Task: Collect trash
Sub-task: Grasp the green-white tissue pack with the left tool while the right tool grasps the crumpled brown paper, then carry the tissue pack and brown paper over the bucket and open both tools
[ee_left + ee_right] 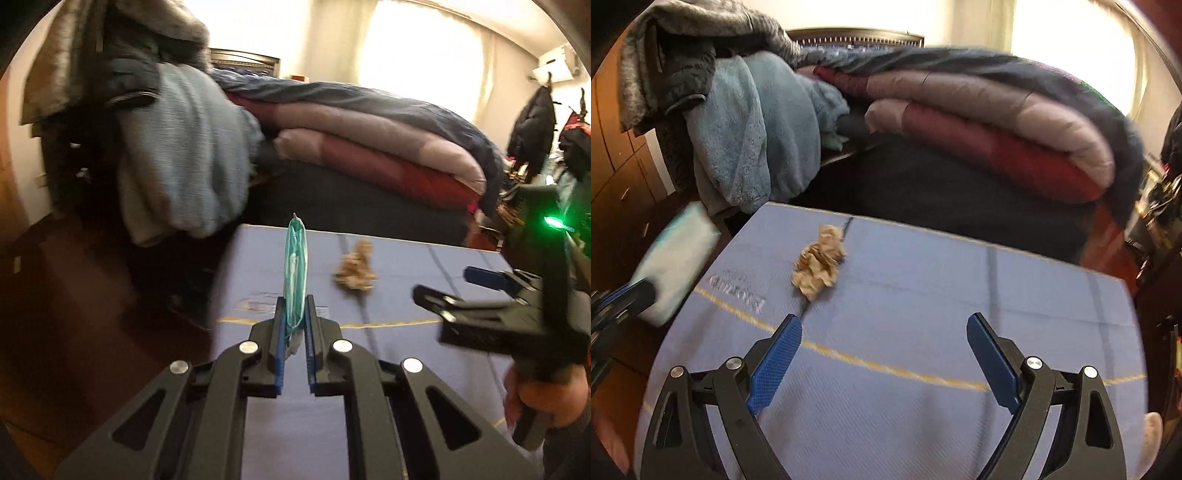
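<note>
My left gripper point(294, 306) is shut on a thin teal plastic wrapper point(295, 258), held edge-on and upright above the left part of the blue surface point(406, 266). The wrapper also shows blurred at the left of the right wrist view point(677, 258). A crumpled tan paper ball point(818, 267) lies on the blue surface point(923, 295), ahead and left of my right gripper point(884, 325), which is open and empty above it. The paper also shows in the left wrist view point(354, 271), with the right gripper point(443, 284) to its right.
A bed with folded red, grey and dark quilts point(979, 122) stands behind the blue surface. A light blue towel point(750, 129) and dark clothes hang at the left. Wooden drawers point(617, 173) stand at the far left. Coats point(532, 122) hang at the far right.
</note>
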Demonstrator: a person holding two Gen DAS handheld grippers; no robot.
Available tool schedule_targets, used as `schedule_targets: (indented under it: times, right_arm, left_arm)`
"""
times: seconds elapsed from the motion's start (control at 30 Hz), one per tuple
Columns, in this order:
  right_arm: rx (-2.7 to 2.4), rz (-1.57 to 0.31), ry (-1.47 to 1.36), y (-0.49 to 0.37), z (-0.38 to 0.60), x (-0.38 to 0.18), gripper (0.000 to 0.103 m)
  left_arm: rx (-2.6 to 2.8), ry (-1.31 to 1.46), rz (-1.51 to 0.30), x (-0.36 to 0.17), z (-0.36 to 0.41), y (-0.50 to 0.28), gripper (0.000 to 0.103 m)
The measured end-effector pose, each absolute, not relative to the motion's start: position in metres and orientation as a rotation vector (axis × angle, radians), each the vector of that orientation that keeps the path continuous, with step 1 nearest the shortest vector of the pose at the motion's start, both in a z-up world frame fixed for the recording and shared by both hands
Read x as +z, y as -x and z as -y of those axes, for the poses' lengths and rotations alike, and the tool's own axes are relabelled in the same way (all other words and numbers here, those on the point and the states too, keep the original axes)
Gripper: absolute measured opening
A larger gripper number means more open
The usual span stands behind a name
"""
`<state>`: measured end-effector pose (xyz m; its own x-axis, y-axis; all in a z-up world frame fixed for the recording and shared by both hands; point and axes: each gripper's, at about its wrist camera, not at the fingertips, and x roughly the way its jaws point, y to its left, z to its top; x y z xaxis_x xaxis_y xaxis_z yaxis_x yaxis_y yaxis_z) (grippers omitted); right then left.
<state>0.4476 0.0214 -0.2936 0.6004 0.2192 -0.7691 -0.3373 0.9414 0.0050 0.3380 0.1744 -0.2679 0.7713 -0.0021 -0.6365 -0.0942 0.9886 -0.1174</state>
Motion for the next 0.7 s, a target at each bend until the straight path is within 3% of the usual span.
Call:
schedule_targets:
  times: [0.13,0.33,0.37,0.4,0.43,0.7]
  right_arm:
    - [0.337,-0.915,0.107,-0.481,-0.05,-0.313,0.088]
    - [0.339,-0.969,0.07,-0.505,-0.069,-0.331,0.066]
    - [0.339,-0.958,0.074,-0.504,-0.07,-0.33,0.044]
    - [0.365,-0.96,0.08,-0.501,-0.072,-0.329,0.037]
    - [0.378,-0.963,0.084,-0.5,-0.073,-0.328,0.021]
    - [0.387,-0.935,0.081,-0.453,-0.038,-0.308,0.019]
  left_arm:
    - [0.088,0.143,-0.697,-0.271,-0.187,-0.335,0.01]
    - [0.11,0.122,-0.701,-0.275,-0.189,-0.337,0.011]
    - [0.107,0.124,-0.701,-0.276,-0.189,-0.337,0.011]
    - [0.105,0.128,-0.7,-0.275,-0.189,-0.337,0.011]
    - [0.104,0.132,-0.698,-0.275,-0.188,-0.336,0.011]
    - [0.062,0.112,-0.682,-0.259,-0.156,-0.331,0.011]
